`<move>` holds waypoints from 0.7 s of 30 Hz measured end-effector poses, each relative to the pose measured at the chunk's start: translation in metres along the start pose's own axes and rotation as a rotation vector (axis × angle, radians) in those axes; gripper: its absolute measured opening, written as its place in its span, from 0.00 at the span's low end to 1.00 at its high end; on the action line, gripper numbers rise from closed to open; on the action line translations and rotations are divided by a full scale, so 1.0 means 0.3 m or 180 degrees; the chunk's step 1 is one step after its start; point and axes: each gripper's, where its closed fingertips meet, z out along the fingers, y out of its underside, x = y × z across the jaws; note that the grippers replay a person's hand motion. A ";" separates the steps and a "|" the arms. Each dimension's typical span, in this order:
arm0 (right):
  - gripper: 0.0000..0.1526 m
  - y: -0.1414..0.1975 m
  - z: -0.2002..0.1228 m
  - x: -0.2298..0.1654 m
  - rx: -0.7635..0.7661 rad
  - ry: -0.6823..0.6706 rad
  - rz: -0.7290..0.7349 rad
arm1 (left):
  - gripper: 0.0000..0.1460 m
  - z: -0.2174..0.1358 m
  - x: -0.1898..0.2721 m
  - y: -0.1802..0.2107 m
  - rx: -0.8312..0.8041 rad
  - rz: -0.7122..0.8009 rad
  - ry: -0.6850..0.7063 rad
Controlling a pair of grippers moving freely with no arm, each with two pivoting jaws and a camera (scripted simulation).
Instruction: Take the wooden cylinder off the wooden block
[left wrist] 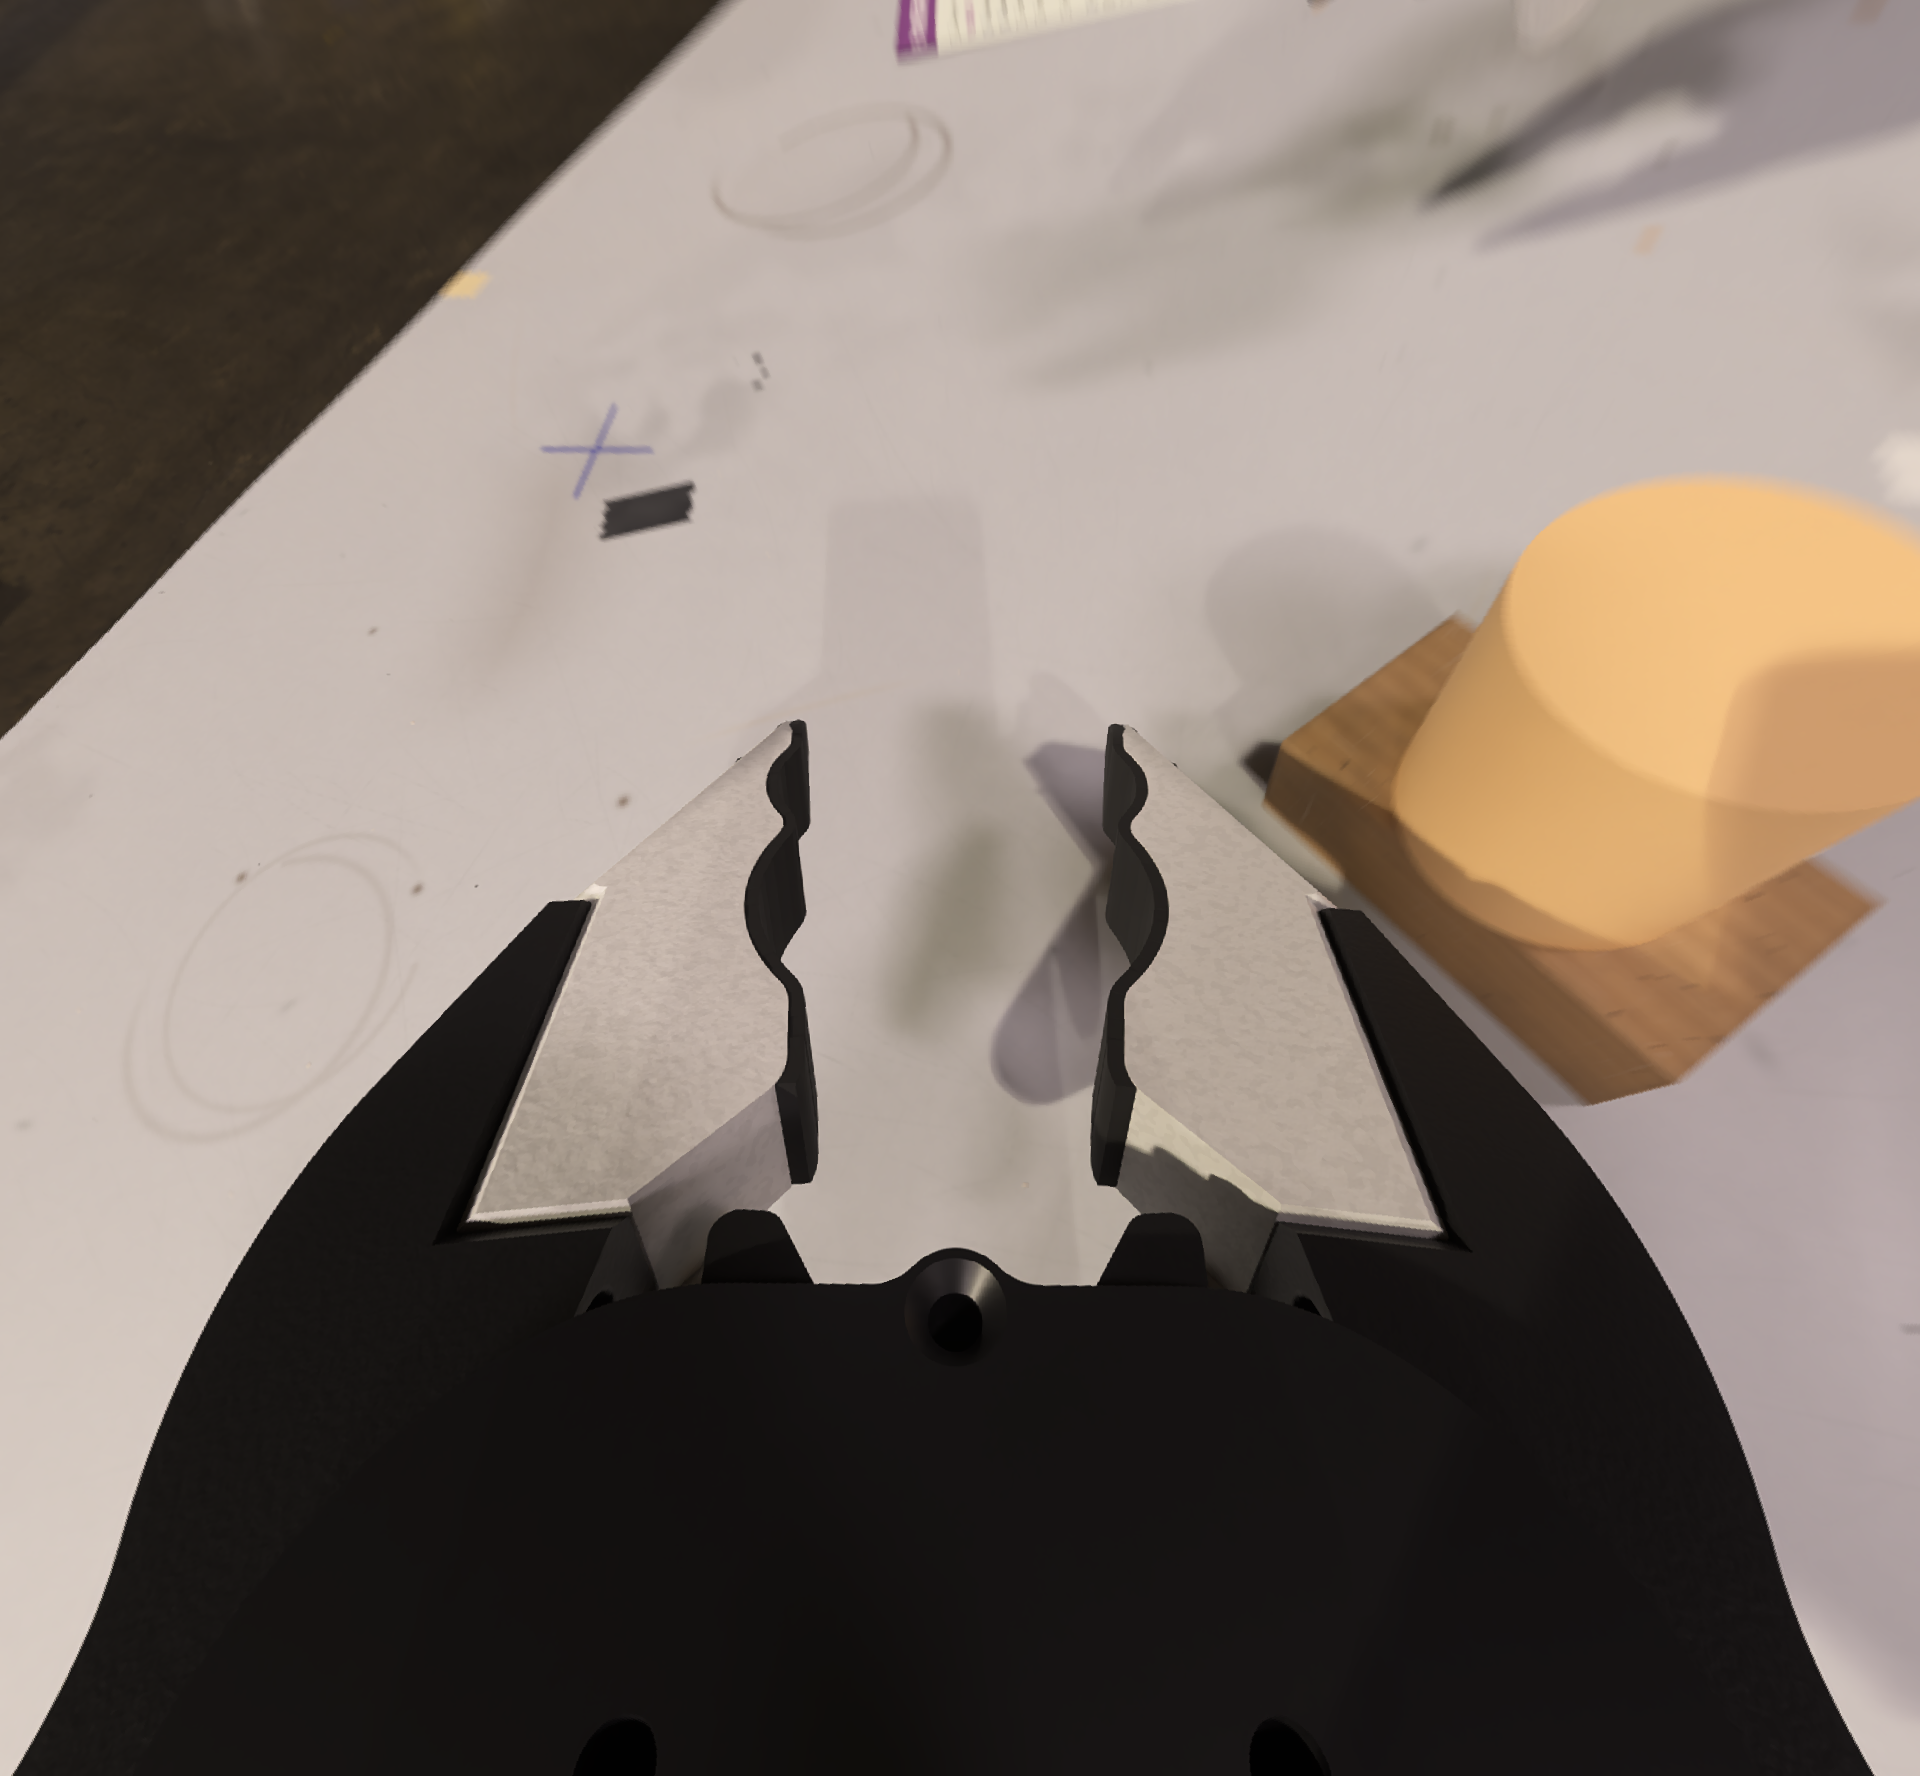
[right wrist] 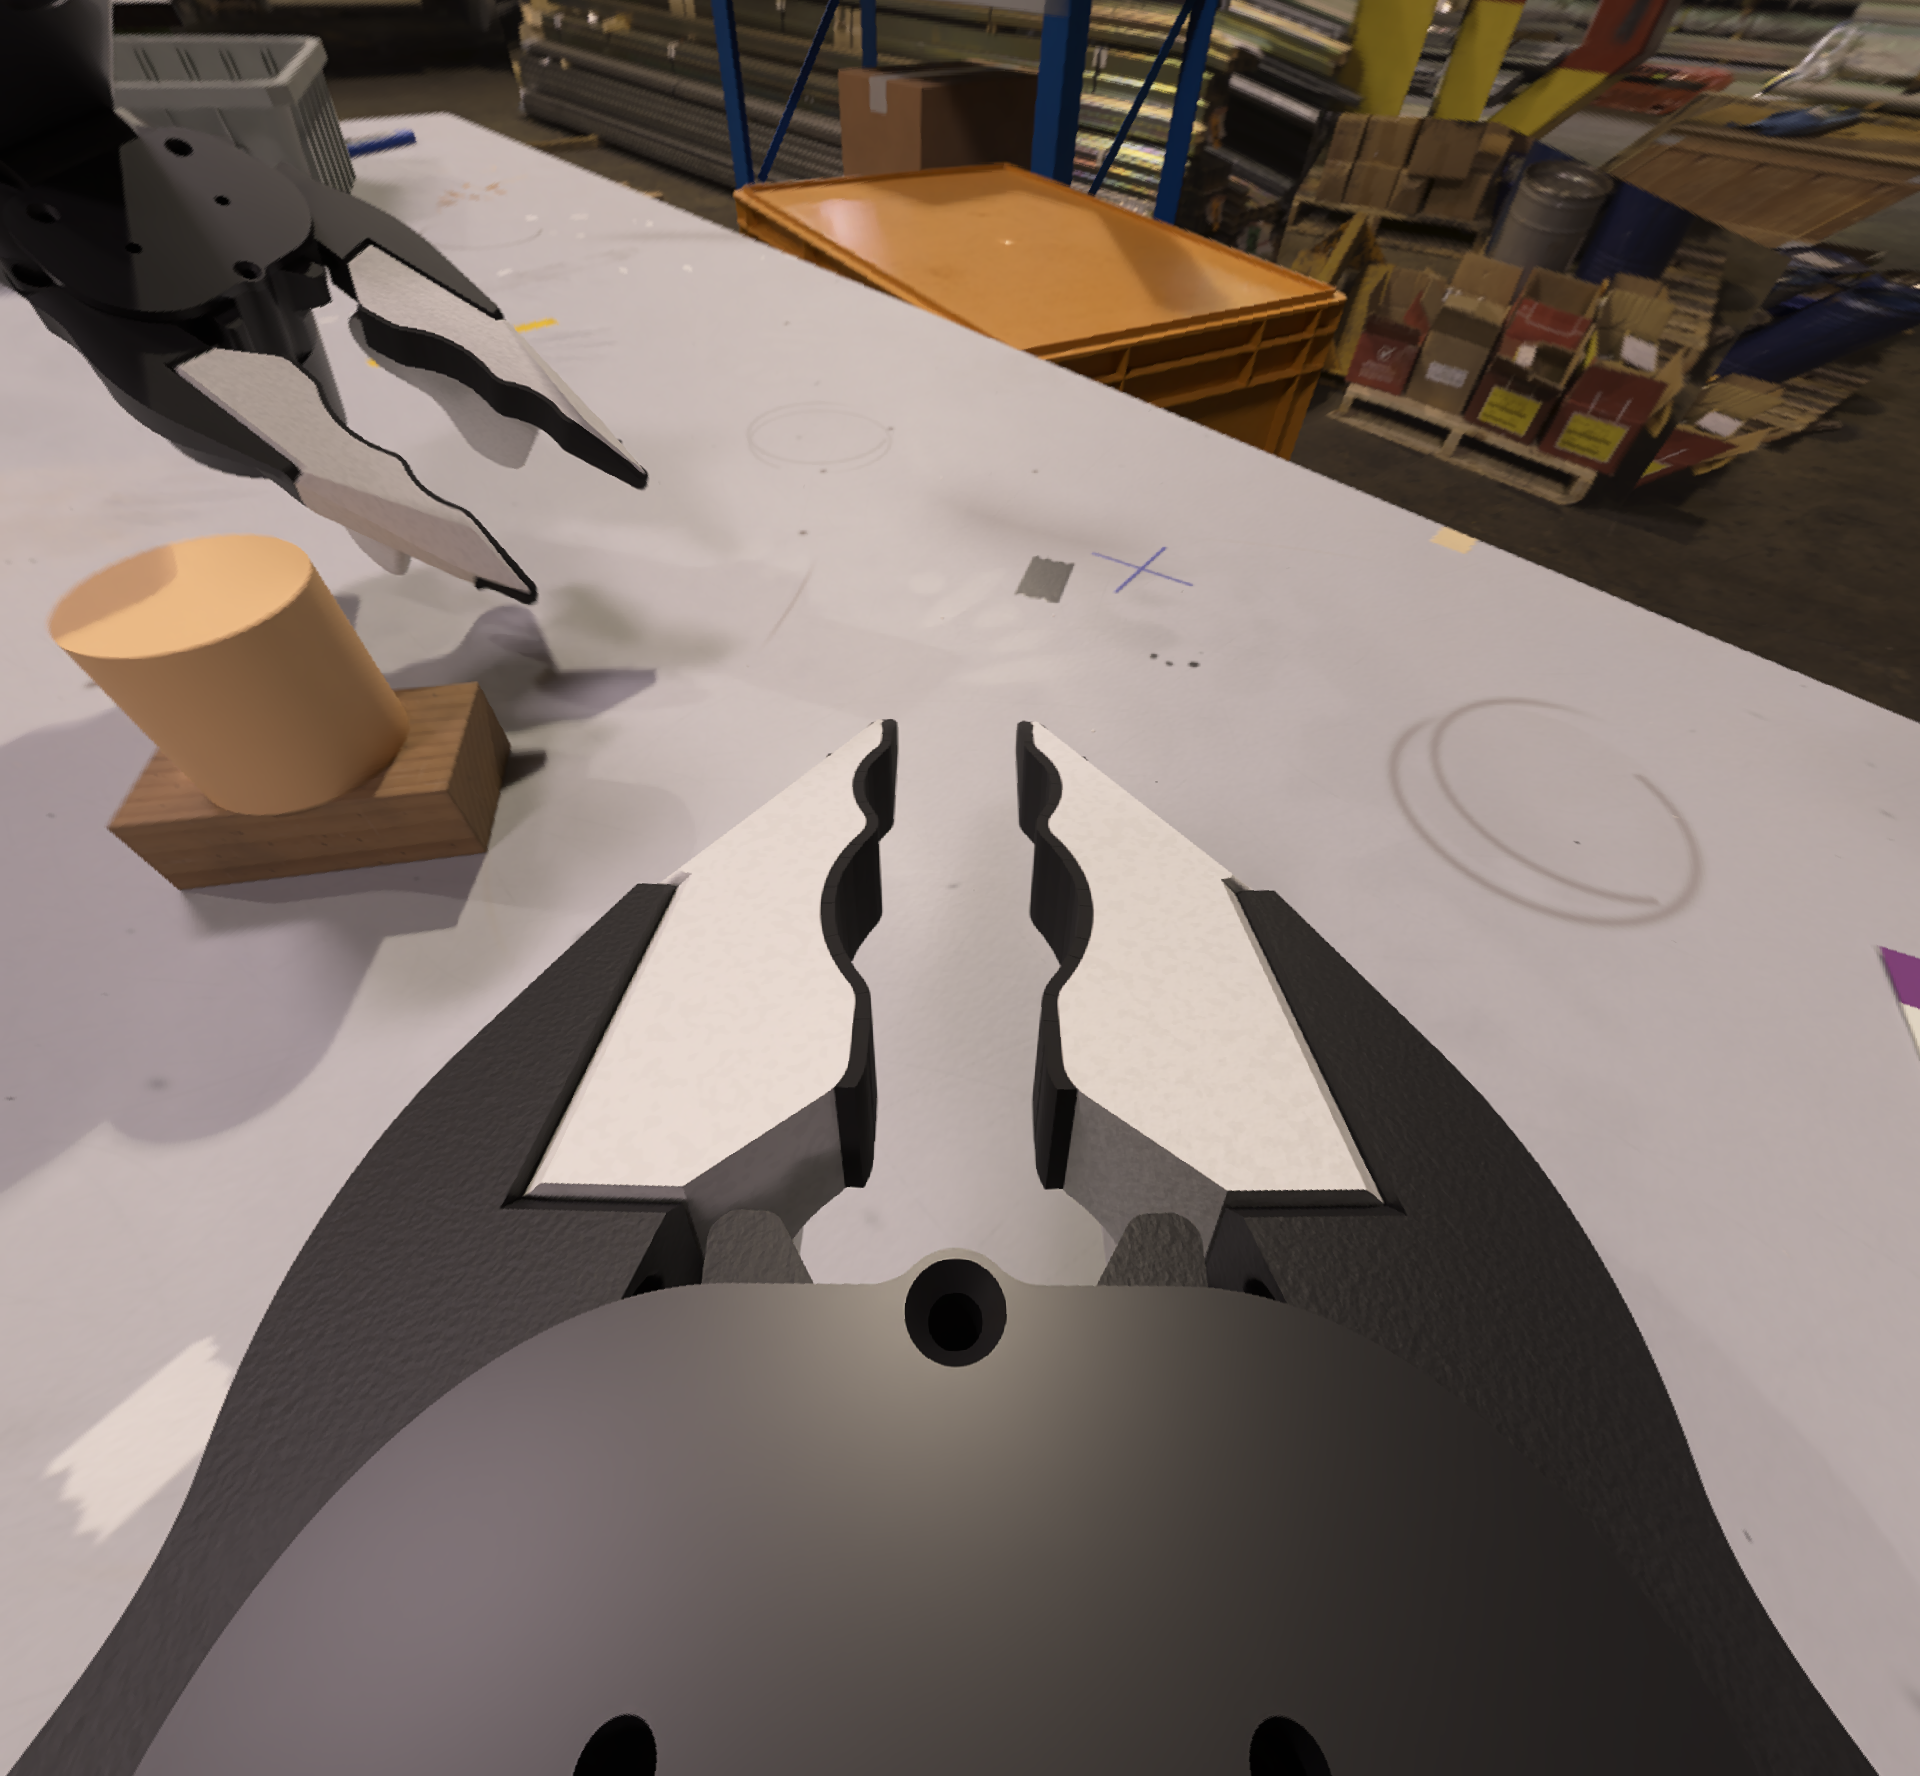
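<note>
Standing upright on the block [right wrist: 312, 817], the cylinder [right wrist: 229, 672] is seen in the right wrist view toward the left side of the table [right wrist: 935, 583], well away from the far edge. The block lies flat on the table, and part of its top is left uncovered at the right end. In the left wrist view the same cylinder [left wrist: 1662, 718] and block [left wrist: 1538, 978] are found at the right edge of the frame, with the cylinder's foot resting on the block's top.

The left gripper [left wrist: 956, 739] is held with its fingers spread and nothing between them; only bare table is seen in the gap. From the right wrist view this left gripper [right wrist: 587, 537] is seen above the table, beyond the cylinder and apart from it, its tips angled down.

The right gripper [right wrist: 956, 734] is likewise held with fingers parted and empty, over the table to the right of the block and not touching it.

An orange crate [right wrist: 1039, 272] is seen beyond the table's far edge. Pencilled circles [right wrist: 1548, 812] and a blue cross [right wrist: 1141, 571] are marked on the tabletop.
</note>
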 end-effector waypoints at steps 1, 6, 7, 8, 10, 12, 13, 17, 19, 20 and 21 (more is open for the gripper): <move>0.17 -0.011 -0.019 0.000 0.0029 0.0023 0.0028 | 0.40 -0.026 -0.004 -0.024 0.0157 -0.0145 0.0000; 0.26 -0.090 -0.193 -0.042 0.0198 0.0188 0.0207 | 0.42 -0.261 -0.010 -0.144 0.0904 -0.0941 -0.0207; 0.27 -0.096 -0.225 -0.073 0.0189 0.0223 0.0294 | 0.41 -0.304 0.003 -0.141 0.0931 -0.1100 -0.0290; 0.28 -0.092 -0.247 -0.110 0.0168 0.0228 0.0339 | 0.41 -0.337 0.022 -0.129 0.0940 -0.1197 -0.0365; 0.30 -0.050 -0.269 -0.181 -0.0030 0.0329 0.0315 | 0.40 -0.379 0.065 -0.079 0.0834 -0.1340 -0.0613; 0.33 0.008 -0.262 -0.237 -0.0221 0.0460 0.0288 | 0.40 -0.389 0.121 -0.031 0.0702 -0.1479 -0.0774; 0.34 0.036 -0.249 -0.270 -0.0325 0.0475 0.0323 | 0.40 -0.383 0.154 -0.013 0.0638 -0.1539 -0.0826; 0.37 0.072 -0.198 -0.384 -0.0507 0.0627 0.0505 | 0.44 -0.328 0.276 -0.006 0.0375 -0.1547 -0.1009; 0.35 0.055 -0.167 -0.456 -0.0394 0.0623 0.0656 | 0.44 -0.295 0.326 -0.043 0.0372 -0.1504 -0.1082; 0.34 0.047 -0.149 -0.484 -0.0317 0.0621 0.0706 | 0.44 -0.275 0.342 -0.061 0.0372 -0.1463 -0.1137; 0.33 0.042 -0.131 -0.503 -0.0243 0.0666 0.0727 | 0.44 -0.253 0.355 -0.076 0.0376 -0.1403 -0.1212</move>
